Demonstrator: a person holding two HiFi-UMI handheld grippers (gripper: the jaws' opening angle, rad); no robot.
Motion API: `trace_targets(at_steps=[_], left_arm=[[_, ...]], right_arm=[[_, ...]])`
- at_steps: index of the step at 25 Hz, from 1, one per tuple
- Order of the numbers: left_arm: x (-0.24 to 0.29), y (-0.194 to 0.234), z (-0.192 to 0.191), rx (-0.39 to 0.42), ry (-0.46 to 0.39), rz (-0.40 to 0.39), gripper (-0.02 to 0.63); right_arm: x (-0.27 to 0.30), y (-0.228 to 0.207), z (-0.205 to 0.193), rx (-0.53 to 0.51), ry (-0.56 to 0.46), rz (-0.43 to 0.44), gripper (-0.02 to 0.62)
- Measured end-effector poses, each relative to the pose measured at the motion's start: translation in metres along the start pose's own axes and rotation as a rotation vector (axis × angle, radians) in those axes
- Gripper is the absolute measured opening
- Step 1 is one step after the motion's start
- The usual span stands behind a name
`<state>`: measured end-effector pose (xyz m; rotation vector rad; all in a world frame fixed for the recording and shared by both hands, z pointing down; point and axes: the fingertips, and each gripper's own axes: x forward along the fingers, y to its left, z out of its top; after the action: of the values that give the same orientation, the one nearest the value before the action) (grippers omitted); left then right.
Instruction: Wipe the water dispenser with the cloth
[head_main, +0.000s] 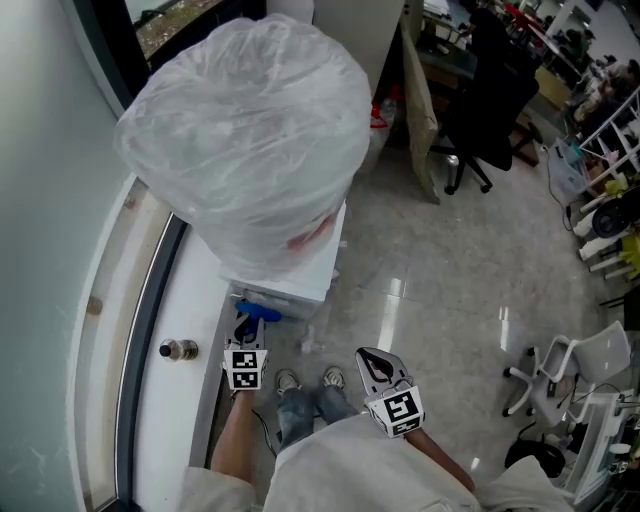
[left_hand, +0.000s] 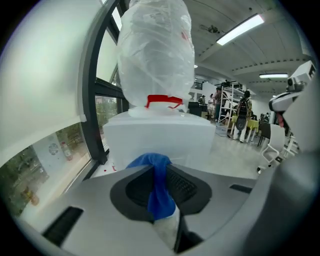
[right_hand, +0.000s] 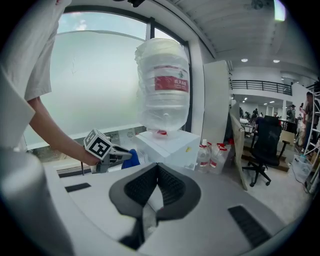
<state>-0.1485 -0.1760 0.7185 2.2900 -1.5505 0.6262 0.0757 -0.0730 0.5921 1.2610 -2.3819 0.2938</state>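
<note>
The white water dispenser (head_main: 300, 275) stands by the window with a big plastic-wrapped bottle (head_main: 250, 130) on top. My left gripper (head_main: 247, 335) is shut on a blue cloth (head_main: 258, 311), just short of the dispenser's near side. In the left gripper view the cloth (left_hand: 159, 187) hangs pinched between the jaws, with the dispenser (left_hand: 157, 137) right ahead. My right gripper (head_main: 375, 368) is held back over the floor, shut with nothing in it. The right gripper view shows the dispenser (right_hand: 165, 145), the bottle (right_hand: 164, 87), and the left gripper with the cloth (right_hand: 131, 156).
A white window sill (head_main: 190, 300) with a small metal fitting (head_main: 178, 349) runs along the left. Small bottles (right_hand: 212, 156) stand on the floor beside the dispenser. A black office chair (head_main: 490, 90) and a leaning board (head_main: 420, 100) are further off. The person's shoes (head_main: 310, 380) are below.
</note>
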Motion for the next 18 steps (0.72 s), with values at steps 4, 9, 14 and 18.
trace_targets(at_steps=[4, 9, 14, 18], left_arm=[[0.005, 0.047, -0.013, -0.013, 0.042, 0.064, 0.078], [0.021, 0.084, -0.009, -0.033, 0.059, 0.102, 0.078], [0.034, 0.101, -0.007, -0.048, 0.072, 0.115, 0.078], [0.041, 0.102, -0.001, -0.039, 0.068, 0.108, 0.078]], right_arm=[[0.002, 0.004, -0.001, -0.013, 0.015, 0.01, 0.015], [0.006, 0.011, -0.007, -0.017, 0.036, 0.018, 0.015], [0.01, 0.019, -0.006, -0.02, 0.042, 0.032, 0.015], [0.011, 0.019, -0.008, -0.02, 0.053, 0.027, 0.015]])
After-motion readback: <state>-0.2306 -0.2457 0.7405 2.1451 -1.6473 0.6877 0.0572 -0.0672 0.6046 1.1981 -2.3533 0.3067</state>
